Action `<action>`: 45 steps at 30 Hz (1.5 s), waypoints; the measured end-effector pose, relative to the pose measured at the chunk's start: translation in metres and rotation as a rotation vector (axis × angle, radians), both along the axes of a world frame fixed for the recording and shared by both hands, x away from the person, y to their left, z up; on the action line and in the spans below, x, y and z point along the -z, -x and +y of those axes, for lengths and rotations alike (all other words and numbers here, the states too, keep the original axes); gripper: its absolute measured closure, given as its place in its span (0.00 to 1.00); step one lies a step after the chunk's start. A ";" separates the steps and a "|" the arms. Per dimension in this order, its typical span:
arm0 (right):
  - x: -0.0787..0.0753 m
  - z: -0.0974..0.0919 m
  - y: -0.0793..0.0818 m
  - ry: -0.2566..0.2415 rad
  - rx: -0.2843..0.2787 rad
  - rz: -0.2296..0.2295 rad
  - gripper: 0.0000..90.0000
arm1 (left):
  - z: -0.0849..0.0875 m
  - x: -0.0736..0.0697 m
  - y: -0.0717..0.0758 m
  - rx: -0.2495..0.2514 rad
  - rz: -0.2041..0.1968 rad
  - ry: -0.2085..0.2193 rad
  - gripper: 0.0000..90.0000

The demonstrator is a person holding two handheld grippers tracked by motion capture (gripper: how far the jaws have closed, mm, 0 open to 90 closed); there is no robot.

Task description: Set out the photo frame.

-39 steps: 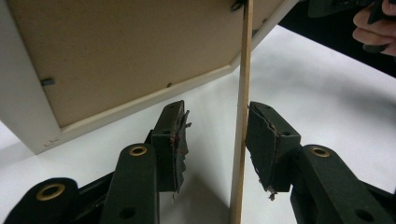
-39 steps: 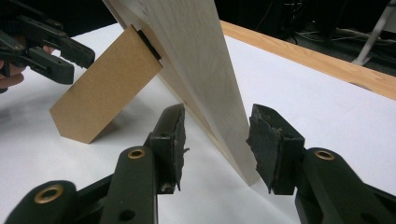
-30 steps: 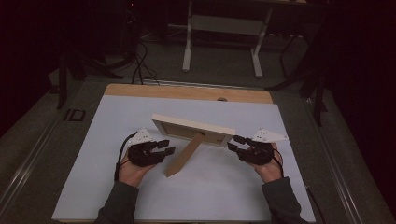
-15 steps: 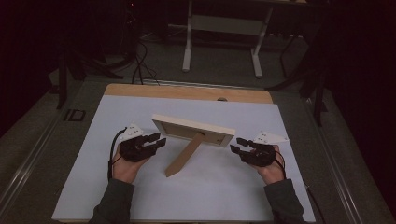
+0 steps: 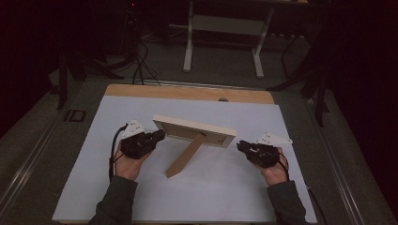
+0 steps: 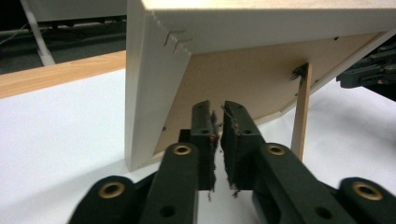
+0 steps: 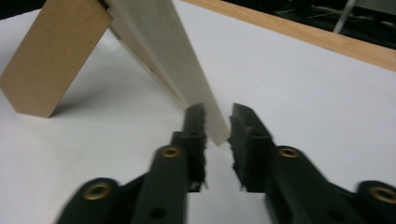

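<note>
One table (image 5: 141,197) bears a frame (image 5: 195,126), propped upright on its strut (image 5: 185,157), long axis crosswise. The left gripper (image 5: 161,135) sits just at its left end; the right gripper (image 5: 240,146) stands slightly off. Both jaws have just been closing to a narrow gap, empty.

Frame (image 5: 195,127) stands on mat (image 5: 141,197) (strut (image 5: 186,157) extended), left gripper (image 5: 157,136) and right gripper (image 5: 242,146) flanking it.

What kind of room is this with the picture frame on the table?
Probably a workshop or recording lab, not a home. A picture frame stands on a white-covered table in a dark room, loose cables trail over the floor, and the legs of a bare desk stand behind.
</note>
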State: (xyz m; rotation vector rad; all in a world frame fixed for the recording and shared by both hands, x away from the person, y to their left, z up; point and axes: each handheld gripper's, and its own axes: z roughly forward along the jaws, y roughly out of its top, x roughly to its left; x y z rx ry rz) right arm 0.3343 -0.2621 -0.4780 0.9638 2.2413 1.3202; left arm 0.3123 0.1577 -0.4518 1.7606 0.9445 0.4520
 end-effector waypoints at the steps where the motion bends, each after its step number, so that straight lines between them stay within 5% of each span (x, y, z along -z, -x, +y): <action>1: 0.000 0.000 0.000 -0.002 0.007 -0.005 0.95 | -0.001 -0.001 0.000 -0.003 -0.003 0.002 0.97; 17: -0.018 0.014 -0.011 -0.067 0.032 -0.049 1.00 | -0.012 -0.014 -0.002 -0.011 -0.046 -0.021 1.00; 30: -0.038 0.027 -0.014 -0.112 0.002 -0.079 1.00 | -0.019 -0.017 -0.007 -0.004 -0.033 -0.044 1.00; 45: -0.044 0.030 -0.018 -0.145 -0.018 -0.073 1.00 | -0.032 -0.018 -0.010 0.024 -0.029 -0.066 1.00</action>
